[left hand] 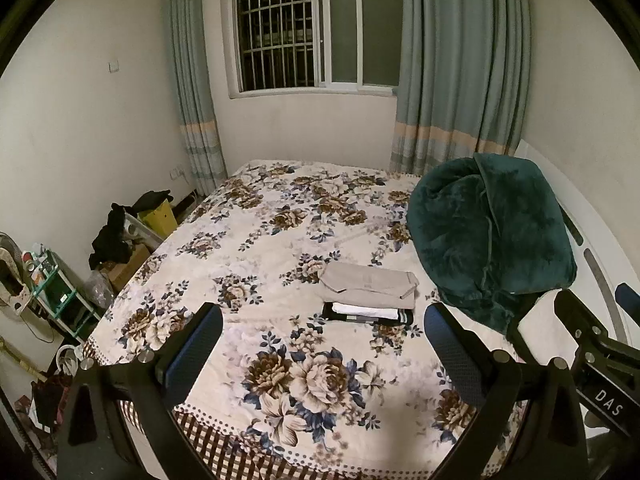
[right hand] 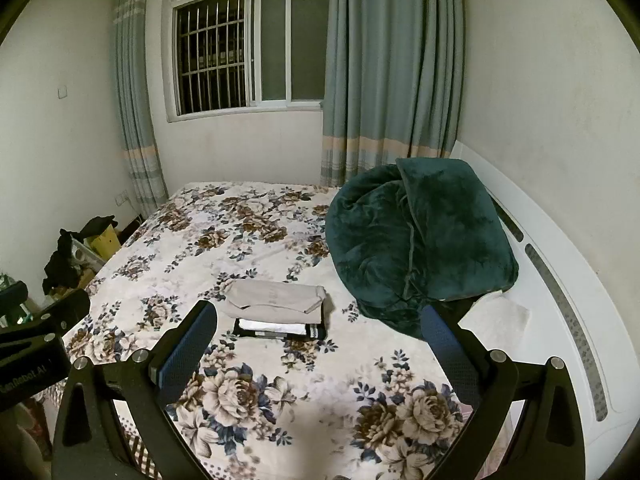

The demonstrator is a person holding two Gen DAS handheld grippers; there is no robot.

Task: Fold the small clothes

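Observation:
A folded beige garment lies on the floral bed, with a folded black-and-white garment just in front of it. Both show in the right wrist view too: the beige one and the black-and-white one. My left gripper is open and empty, held above the bed's near part, short of the clothes. My right gripper is open and empty, just short of the clothes. The right gripper's body shows at the right edge of the left wrist view.
A bulky dark green plush blanket is heaped at the right by the white headboard. Boxes, dark clothes and a shelf crowd the floor left of the bed. A window and curtains are behind.

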